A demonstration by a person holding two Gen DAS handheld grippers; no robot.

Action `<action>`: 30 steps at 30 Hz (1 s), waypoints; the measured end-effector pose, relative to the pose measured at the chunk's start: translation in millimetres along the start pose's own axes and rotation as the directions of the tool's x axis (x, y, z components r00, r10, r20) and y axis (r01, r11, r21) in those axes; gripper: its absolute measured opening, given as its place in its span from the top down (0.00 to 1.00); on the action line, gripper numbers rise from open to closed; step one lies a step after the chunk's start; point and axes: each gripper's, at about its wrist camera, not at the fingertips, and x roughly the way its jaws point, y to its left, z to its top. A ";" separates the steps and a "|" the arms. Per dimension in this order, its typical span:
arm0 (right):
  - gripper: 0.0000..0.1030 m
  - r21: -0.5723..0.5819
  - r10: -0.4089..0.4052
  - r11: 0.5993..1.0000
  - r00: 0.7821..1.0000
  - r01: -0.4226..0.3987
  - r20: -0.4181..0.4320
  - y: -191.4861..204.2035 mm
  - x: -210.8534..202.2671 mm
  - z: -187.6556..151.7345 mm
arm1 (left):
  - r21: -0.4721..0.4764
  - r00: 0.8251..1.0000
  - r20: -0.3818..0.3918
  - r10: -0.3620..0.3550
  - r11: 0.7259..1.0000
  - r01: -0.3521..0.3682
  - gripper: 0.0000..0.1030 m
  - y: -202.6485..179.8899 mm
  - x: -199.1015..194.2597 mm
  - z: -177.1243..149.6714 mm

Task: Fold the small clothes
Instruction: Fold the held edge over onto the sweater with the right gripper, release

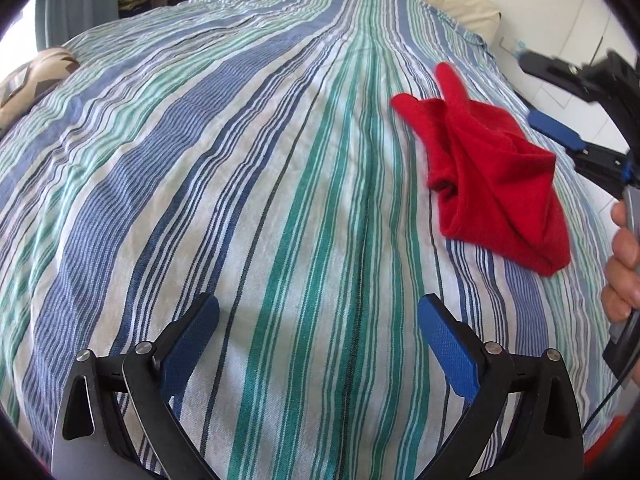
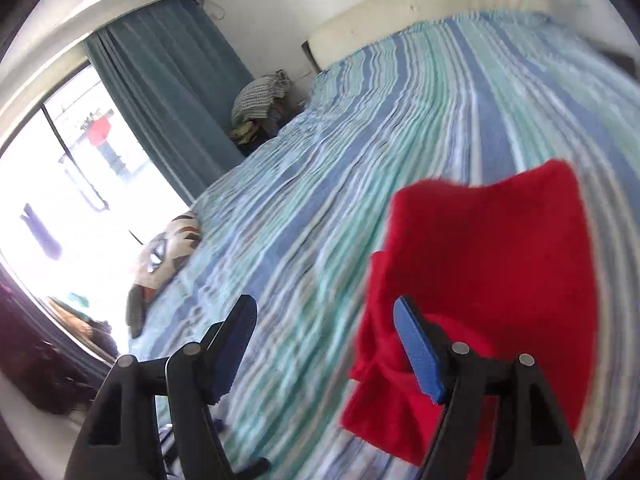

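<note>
A red garment (image 1: 492,184) is lying crumpled on the striped bedspread (image 1: 248,184), toward its right side. The left claw (image 1: 318,344) is being held spread above bare stripes, empty. The right claw (image 2: 324,344) is being held spread beside the garment, gripping nothing.

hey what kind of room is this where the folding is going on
Most likely a bedroom in a home. The work surface is a bed under a striped bedspread with a red garment lying on it, a pillow sits at its head, and a teal curtain hangs by a bright window.
</note>
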 end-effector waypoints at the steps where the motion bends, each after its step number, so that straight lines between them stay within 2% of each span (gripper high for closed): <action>1: 0.31 -0.025 -0.066 0.997 0.998 0.067 0.013 -1.4 -9.3 -2.2 | -0.005 1.000 0.003 -0.003 1.000 0.003 0.03 1.3 -1.3 0.9; 3: 0.30 -0.084 -0.146 0.986 0.989 0.147 0.021 -6.1 -22.3 -12.0 | -0.014 1.000 0.011 -0.007 1.000 0.008 0.03 2.8 -2.3 2.2; 6: 0.31 -0.235 -0.175 0.961 0.979 0.146 -0.107 -3.4 -8.6 -36.2 | -0.018 1.000 0.004 -0.005 1.000 0.005 0.03 2.4 0.2 1.7; 8: 0.31 -0.325 -0.204 0.934 0.967 0.147 -0.150 5.5 4.1 -49.0 | -0.011 1.000 0.002 0.001 1.000 -0.001 0.03 0.2 1.5 1.6; 11: 0.31 -0.430 -0.267 0.880 0.958 0.199 -0.104 20.6 17.0 -54.6 | 0.000 1.000 0.004 0.003 1.000 -0.003 0.03 -2.4 1.5 1.5; 12: 0.39 -0.461 -0.295 0.859 0.951 0.221 -0.094 24.8 23.2 -54.1 | 0.002 1.000 0.005 0.002 1.000 -0.002 0.03 -2.4 1.3 1.5; 13: 0.78 -0.484 -0.317 0.843 0.944 0.236 -0.093 26.6 28.4 -54.0 | 0.003 1.000 0.007 0.003 1.000 -0.003 0.03 -2.4 1.9 1.8; 14: 0.96 -0.501 -0.349 0.827 0.932 0.255 -0.102 28.8 34.7 -53.7 | 0.005 1.000 0.008 0.009 1.000 -0.009 0.03 -2.0 2.3 2.1; 16: 0.94 -0.526 -0.352 0.814 0.929 0.245 -0.113 39.0 43.2 -57.4 | -0.006 1.000 0.003 0.008 1.000 -0.008 0.03 1.0 2.2 3.6; 18: 0.93 -0.596 -0.386 0.765 0.914 0.244 -0.121 50.1 56.8 -69.7 | -0.031 1.000 0.006 -0.006 0.999 0.006 0.03 5.9 0.4 5.2; 20: 0.77 -0.613 -0.420 0.754 0.891 0.235 -0.174 47.8 73.4 -85.6 | -0.047 1.000 0.005 -0.011 0.999 0.011 0.03 9.6 -0.7 5.6; 21: 0.58 -0.604 -0.416 0.766 0.887 0.222 -0.202 45.4 76.7 -90.4 | -0.050 1.000 0.003 -0.011 0.999 0.011 0.03 10.6 -1.0 5.7; 22: 0.39 -0.594 -0.390 0.781 0.895 0.196 -0.217 46.7 73.6 -93.0 | -0.054 1.000 0.003 -0.011 0.998 0.011 0.03 12.0 -1.8 5.9; 23: 0.32 -0.591 -0.356 0.790 0.906 0.163 -0.227 51.1 67.0 -94.7 | -0.059 1.000 0.006 -0.013 0.998 0.014 0.03 13.7 -3.5 6.1; 26: 0.30 -0.597 -0.276 0.797 0.934 0.089 -0.229 65.6 32.3 -93.9 | -0.071 0.999 0.024 -0.020 0.997 0.022 0.03 20.1 -10.0 7.3; 28: 0.31 -0.548 -0.212 0.835 0.948 0.051 -0.236 65.6 3.8 -81.7 | -0.088 0.999 0.025 -0.021 0.996 0.023 0.03 25.5 -11.3 9.5; 29: 0.33 -0.515 -0.199 0.855 0.954 0.058 -0.223 63.3 -10.0 -71.8 | -0.100 0.999 0.023 -0.027 0.995 0.029 0.03 27.6 -11.4 10.5; 30: 0.39 -0.480 -0.195 0.874 0.960 0.077 -0.200 61.7 -22.0 -60.7 | -0.112 0.999 0.023 -0.037 0.993 0.040 0.03 29.6 -11.6 11.4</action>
